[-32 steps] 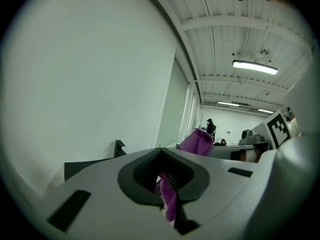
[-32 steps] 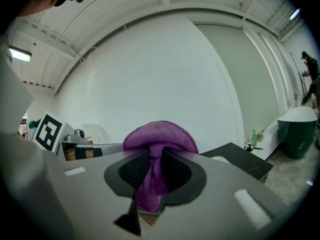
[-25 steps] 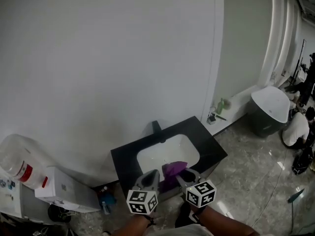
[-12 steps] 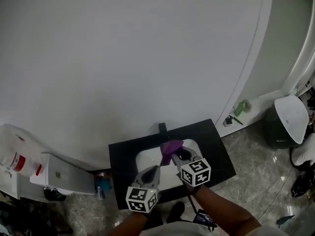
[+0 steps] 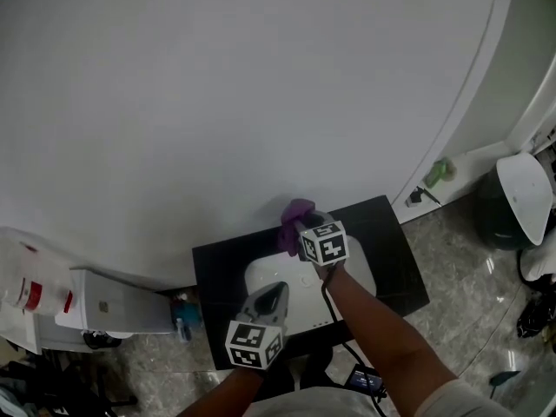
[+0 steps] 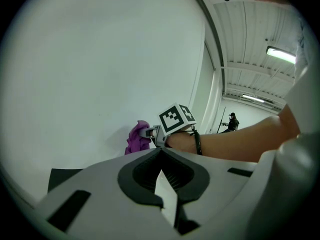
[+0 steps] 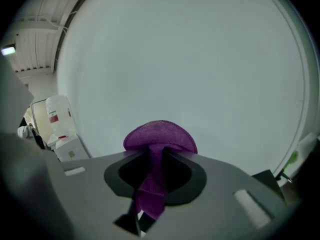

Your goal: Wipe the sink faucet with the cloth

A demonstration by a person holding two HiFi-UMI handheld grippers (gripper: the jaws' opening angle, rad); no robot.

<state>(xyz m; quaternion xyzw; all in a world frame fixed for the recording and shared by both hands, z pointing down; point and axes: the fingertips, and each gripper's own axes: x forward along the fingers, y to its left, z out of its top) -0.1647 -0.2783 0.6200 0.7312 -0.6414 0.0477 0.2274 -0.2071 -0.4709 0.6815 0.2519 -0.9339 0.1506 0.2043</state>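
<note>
1 purple cloth point(image 7: 159, 138) pinched in right gripper point(image 5: 303, 229) fingers; left gripper point(image 5: 270, 294) fingers pressed together.

The sink point(image 5: 261, 278) sits in the counter point(image 5: 395, 241), which stands against the wall point(image 5: 217, 102). The right gripper point(image 5: 301, 229) holds the cloth point(image 5: 294, 218) at the counter's rear edge; the left gripper point(image 5: 268, 299) hangs over the sink's front. A box point(image 5: 113, 307) lies to the counter's left, a bin point(image 5: 521, 198) well to its right.
</note>
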